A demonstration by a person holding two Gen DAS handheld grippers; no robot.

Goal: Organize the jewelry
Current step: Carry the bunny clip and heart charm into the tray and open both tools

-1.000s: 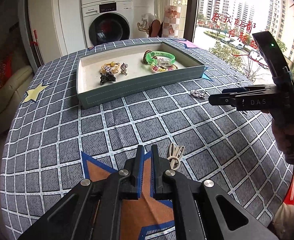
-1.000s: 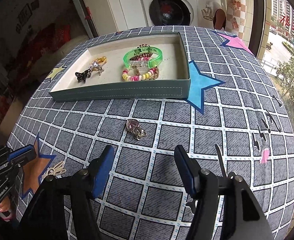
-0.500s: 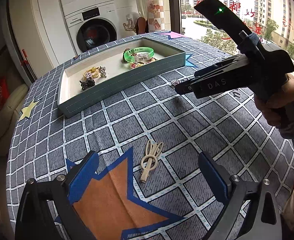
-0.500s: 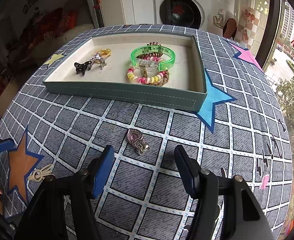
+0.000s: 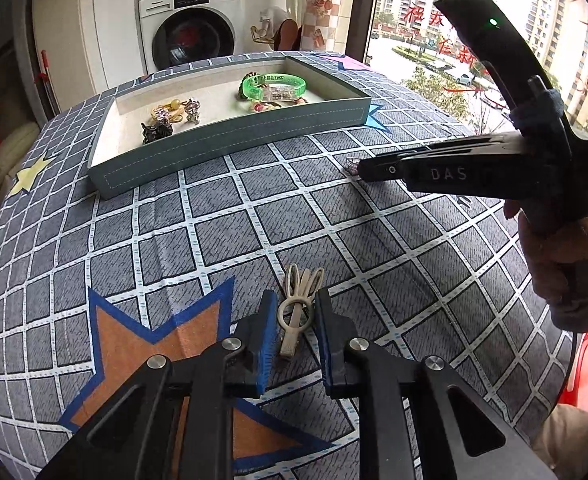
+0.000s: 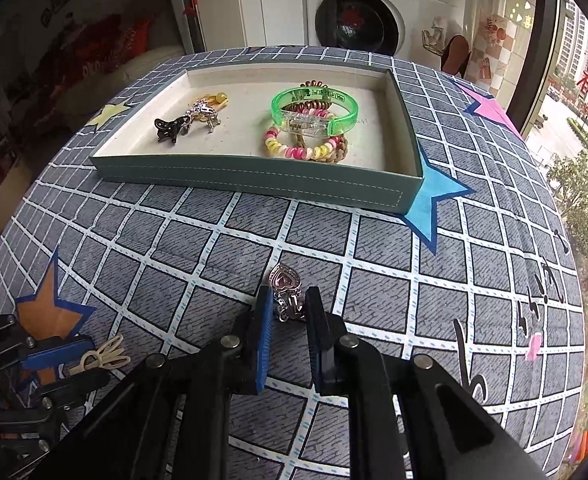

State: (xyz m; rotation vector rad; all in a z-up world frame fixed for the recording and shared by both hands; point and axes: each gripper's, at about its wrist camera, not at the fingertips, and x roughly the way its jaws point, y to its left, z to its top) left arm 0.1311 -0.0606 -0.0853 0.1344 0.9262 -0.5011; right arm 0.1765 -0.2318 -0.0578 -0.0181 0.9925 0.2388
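Note:
A beige hair clip [image 5: 298,312] lies on the checked tablecloth between the fingers of my left gripper [image 5: 294,312]; the jaws stand close on each side, and I cannot tell if they touch it. It also shows in the right wrist view [image 6: 101,357]. My right gripper [image 6: 287,306] has its jaws close around a silver heart-shaped clip [image 6: 285,288] on the cloth. The right gripper shows from the side in the left wrist view [image 5: 364,170]. The teal tray [image 6: 253,180] holds a green bangle [image 6: 314,108], coil hair ties and clips.
A washing machine [image 5: 193,28] stands beyond the round table's far edge. A window is on the right. Star patches dot the cloth, an orange one [image 5: 133,340] under my left gripper. The person's hand [image 5: 566,256] holds the right gripper.
Both grippers have come down to the cloth and narrowed: the left from wide open to around the beige clip, the right from open to around the heart clip.

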